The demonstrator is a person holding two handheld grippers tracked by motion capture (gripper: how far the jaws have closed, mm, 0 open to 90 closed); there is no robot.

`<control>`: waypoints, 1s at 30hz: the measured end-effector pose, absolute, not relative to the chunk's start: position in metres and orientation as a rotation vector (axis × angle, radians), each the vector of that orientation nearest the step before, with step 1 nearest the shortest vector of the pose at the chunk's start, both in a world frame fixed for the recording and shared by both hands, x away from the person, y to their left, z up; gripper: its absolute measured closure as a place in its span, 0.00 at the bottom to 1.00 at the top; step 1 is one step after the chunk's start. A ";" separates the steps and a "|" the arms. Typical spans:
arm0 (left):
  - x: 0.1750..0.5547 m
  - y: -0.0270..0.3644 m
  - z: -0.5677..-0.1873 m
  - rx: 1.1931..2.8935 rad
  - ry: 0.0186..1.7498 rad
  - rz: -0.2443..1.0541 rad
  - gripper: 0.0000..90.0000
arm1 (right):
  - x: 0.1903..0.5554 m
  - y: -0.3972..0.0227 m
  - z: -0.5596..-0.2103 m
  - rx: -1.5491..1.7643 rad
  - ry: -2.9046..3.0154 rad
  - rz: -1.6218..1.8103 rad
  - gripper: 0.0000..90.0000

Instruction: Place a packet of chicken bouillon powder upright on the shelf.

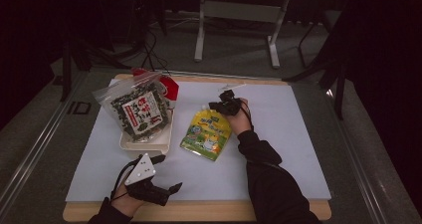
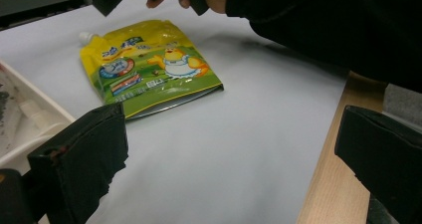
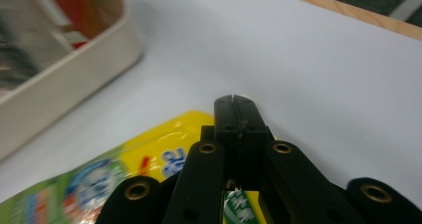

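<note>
The right gripper (image 1: 222, 105) had its jaws pressed together at the spout end of the yellow-green pouch (image 1: 206, 133); whether they pinched the spout could not be told. The left gripper (image 1: 169, 190) stood spread, holding nothing, near the table's front edge. The pouch lay flat on the white mat (image 1: 278, 149), its long axis running from front to back, spout away from the person. Beside it, a cream tray (image 1: 144, 145) held a seaweed bag (image 1: 138, 110).

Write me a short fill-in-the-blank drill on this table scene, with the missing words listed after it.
1. The right gripper sits at the spout end of the yellow-green ____, its fingers together.
2. The seaweed snack bag leans in the cream ____.
3. The left gripper rests near the table's front edge with its fingers ____.
4. The white mat lies on a ____ board.

Missing words: pouch; tray; open; wooden
</note>
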State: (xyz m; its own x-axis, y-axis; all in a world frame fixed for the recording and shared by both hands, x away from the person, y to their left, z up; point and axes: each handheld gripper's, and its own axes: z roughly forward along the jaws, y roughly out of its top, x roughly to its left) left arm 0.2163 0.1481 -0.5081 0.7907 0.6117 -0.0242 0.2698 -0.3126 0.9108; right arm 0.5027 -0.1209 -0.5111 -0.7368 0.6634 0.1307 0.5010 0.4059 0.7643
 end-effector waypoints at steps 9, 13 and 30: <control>0.215 0.147 -0.509 1.920 0.660 0.391 0.02 | 0.528 -0.108 -0.533 1.140 2.477 1.136 1.00; 0.215 0.147 -0.509 1.921 0.666 0.392 0.02 | 0.531 -0.104 -0.540 1.180 2.478 1.101 1.00; 0.216 0.146 -0.509 1.920 0.667 0.390 0.02 | 0.508 -0.094 -0.542 1.087 2.564 1.133 1.00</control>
